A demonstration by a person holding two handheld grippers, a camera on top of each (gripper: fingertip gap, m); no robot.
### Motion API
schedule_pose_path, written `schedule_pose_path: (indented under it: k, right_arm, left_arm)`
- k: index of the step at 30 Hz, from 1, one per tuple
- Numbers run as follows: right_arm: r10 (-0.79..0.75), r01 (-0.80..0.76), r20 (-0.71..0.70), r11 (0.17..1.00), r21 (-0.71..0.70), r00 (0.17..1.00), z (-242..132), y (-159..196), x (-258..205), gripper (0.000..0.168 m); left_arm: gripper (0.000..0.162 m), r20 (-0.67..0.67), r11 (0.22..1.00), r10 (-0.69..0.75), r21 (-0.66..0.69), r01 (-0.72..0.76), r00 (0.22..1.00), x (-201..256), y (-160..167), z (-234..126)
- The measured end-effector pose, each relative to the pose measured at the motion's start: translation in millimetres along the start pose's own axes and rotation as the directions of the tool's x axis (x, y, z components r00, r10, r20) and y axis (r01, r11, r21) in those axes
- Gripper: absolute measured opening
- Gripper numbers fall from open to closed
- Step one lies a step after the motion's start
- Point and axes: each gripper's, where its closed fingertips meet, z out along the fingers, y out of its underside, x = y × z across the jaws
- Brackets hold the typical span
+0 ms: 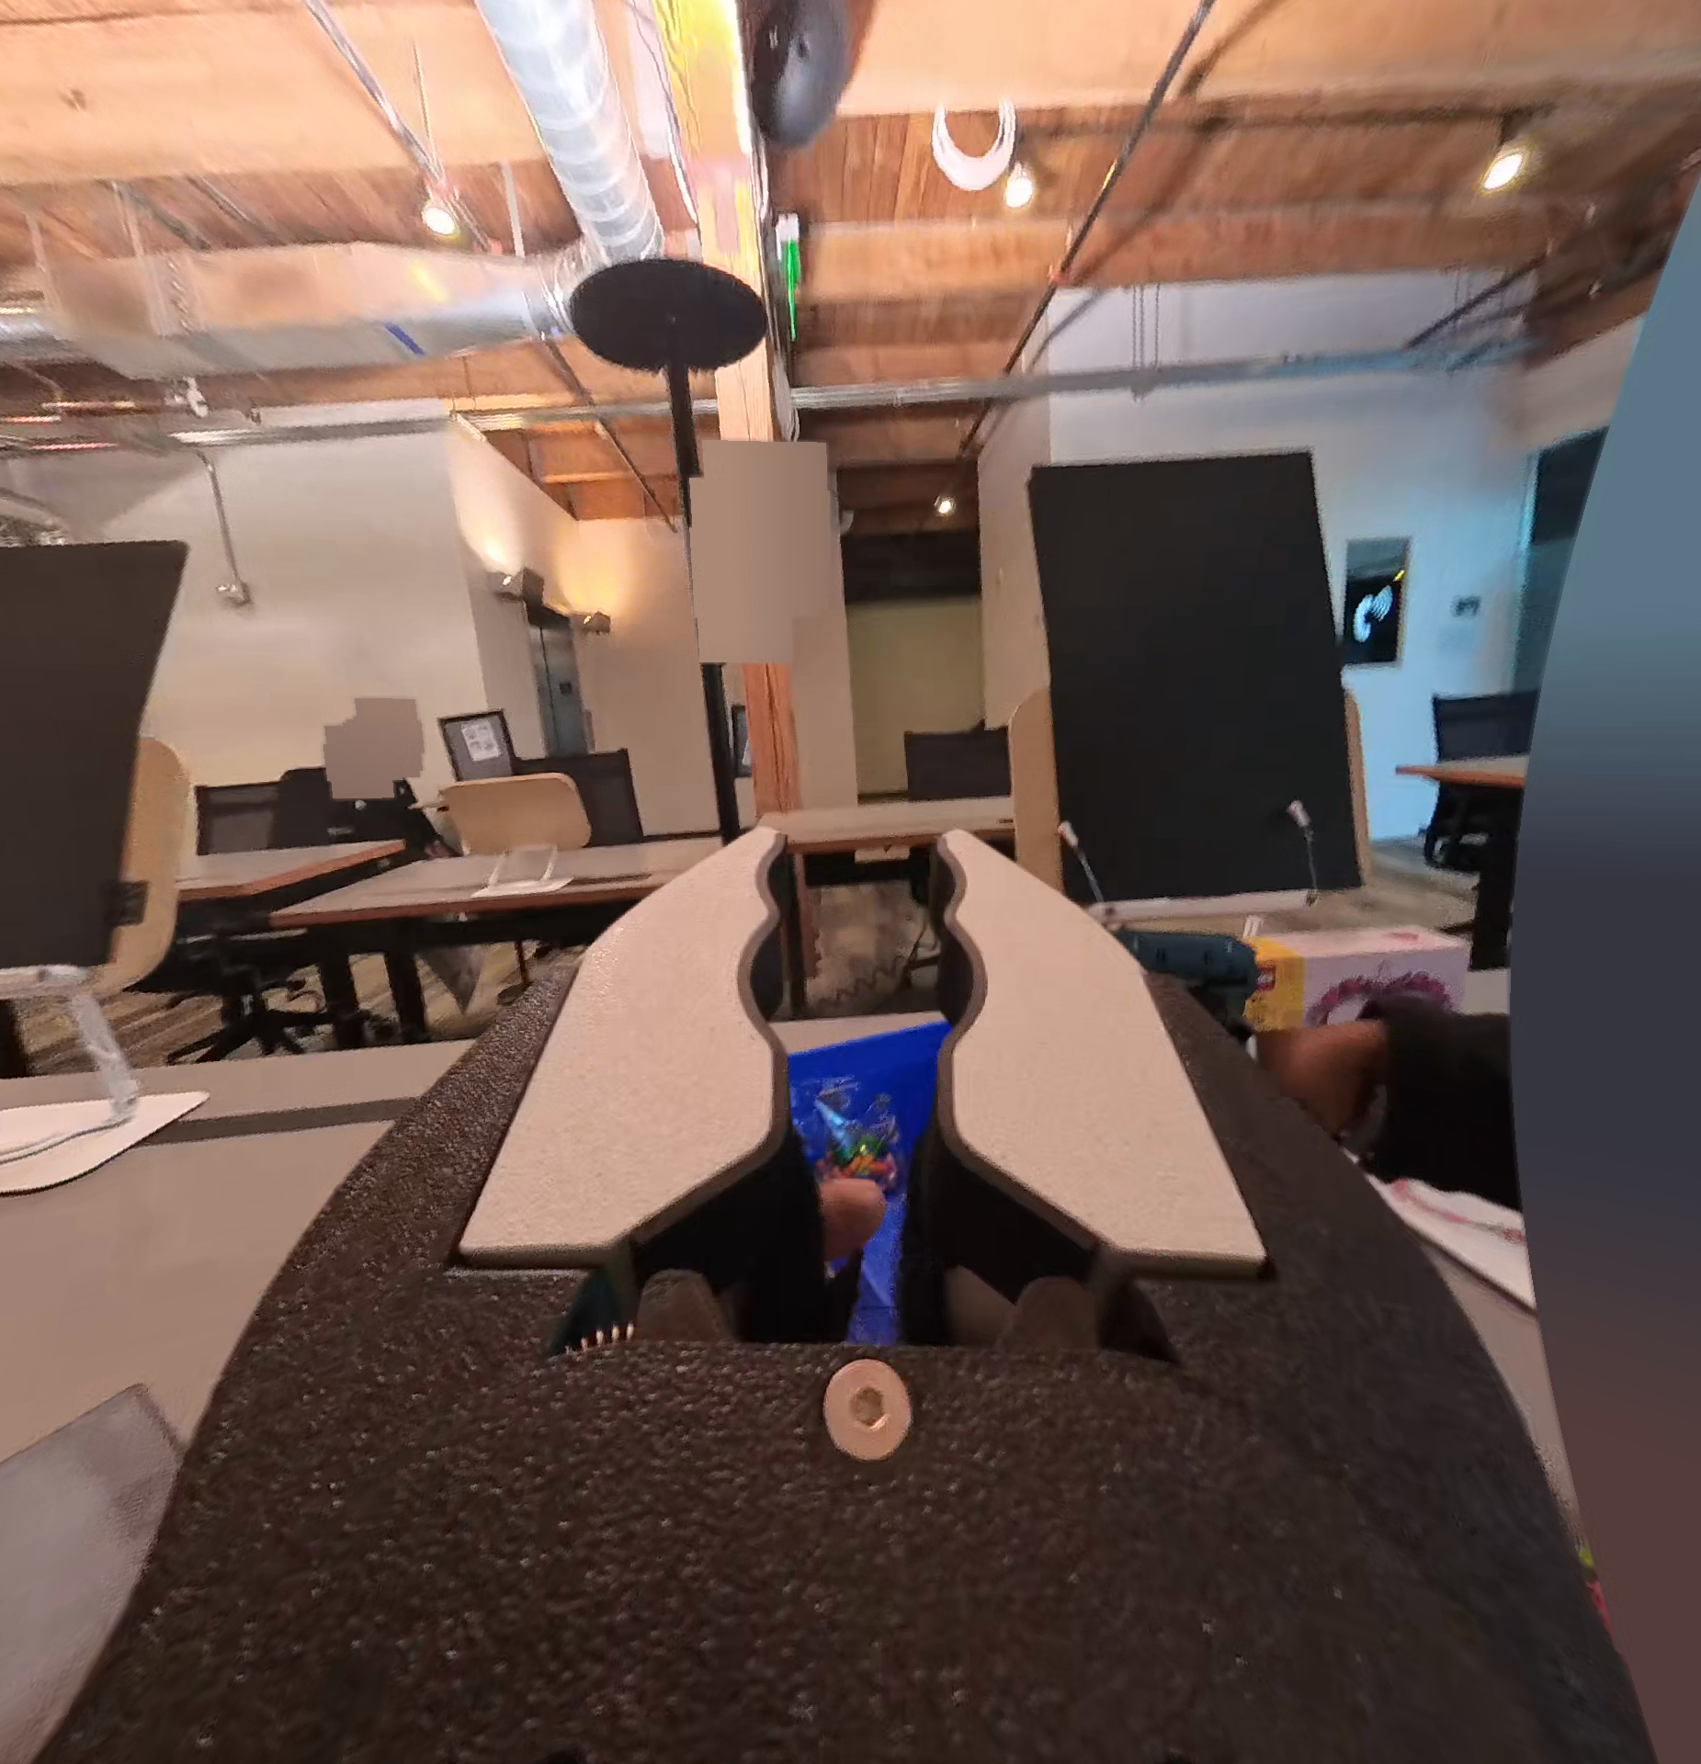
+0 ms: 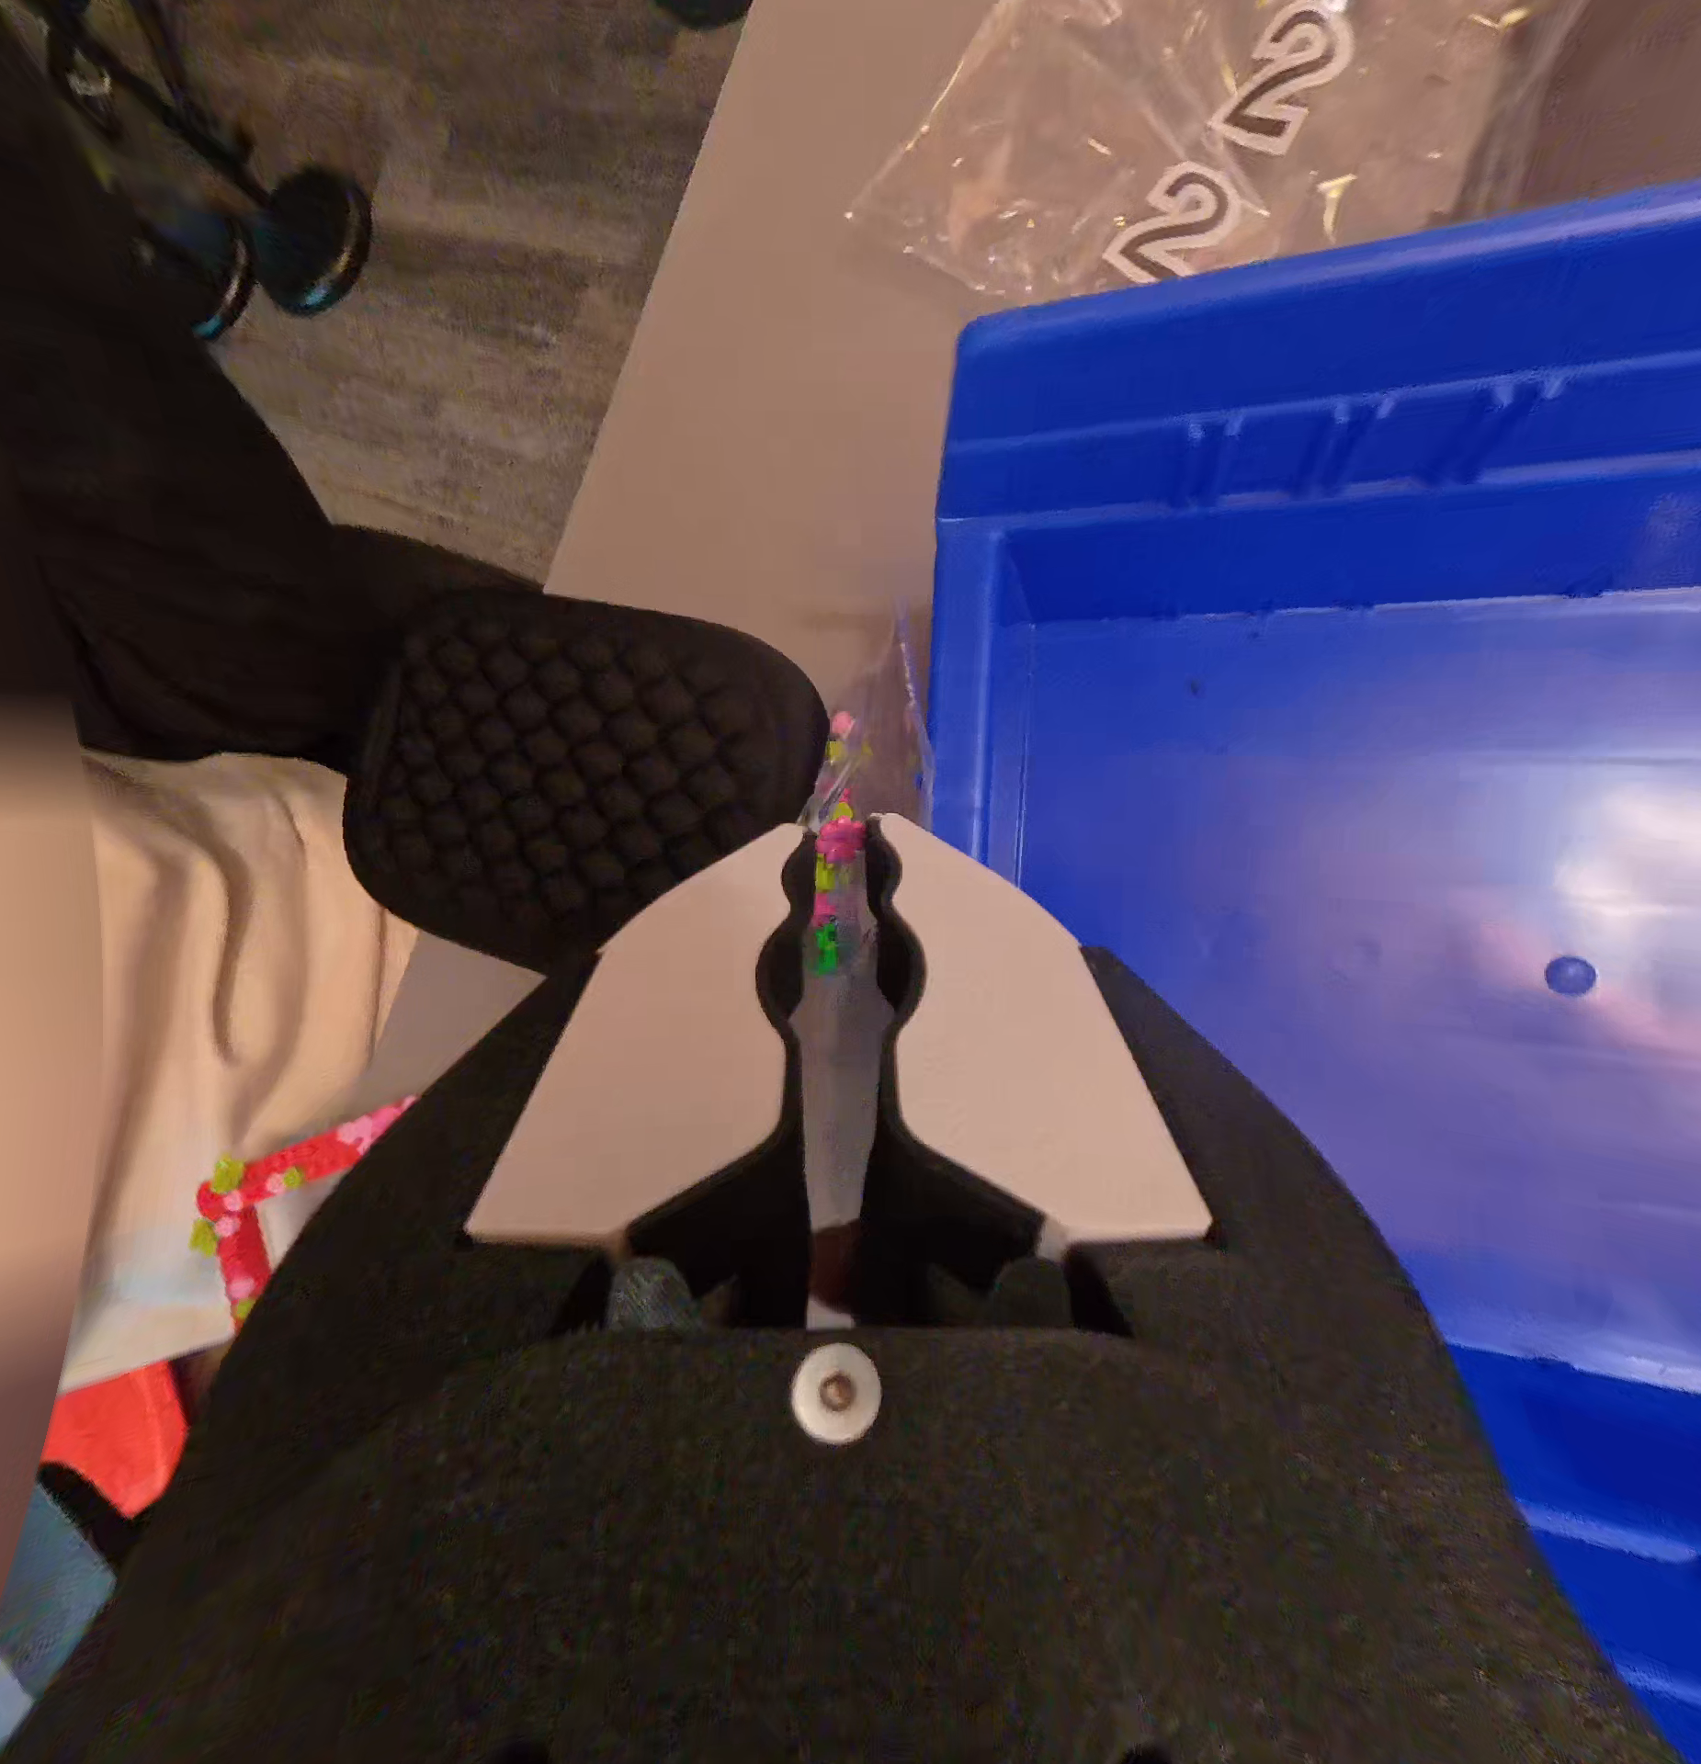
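2 tools: right tool pinching a clear bag of beads (beside blue bin), left tool agape.

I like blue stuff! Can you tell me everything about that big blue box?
The blue bin looks like smooth, shiny hard plastic with a thick stepped rim, ribbed walls and a glossy floor that shows no contents here. It sits on the pale table, open side up. A crinkly clear bag lies beyond it. The right tongs, pinching a small clear bag of colourful bits, hover beside its outer wall. Contact is unclear.
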Motion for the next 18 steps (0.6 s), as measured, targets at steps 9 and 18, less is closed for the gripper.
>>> schedule_pose_path:
  k: [9, 18]
  right_arm:
    - [-0.081, 0.081, 0.007, 0.996, -0.029, 0.997, 4.0, 0.1, 3.9, 0.027]
    - [-0.469, 0.448, -0.204, 0.882, -0.142, 0.859, 1.4, -11.6, 25.2, 0.04]
  left_arm:
    - [0.025, -0.05, 0.995, -0.037, 0.093, 0.042, 0.998, 0.2, -14.4, -10.1]
    - [0.027, -0.153, 0.998, 0.069, -0.001, -0.07, 0.986, 21.8, 4.4, 0.3]
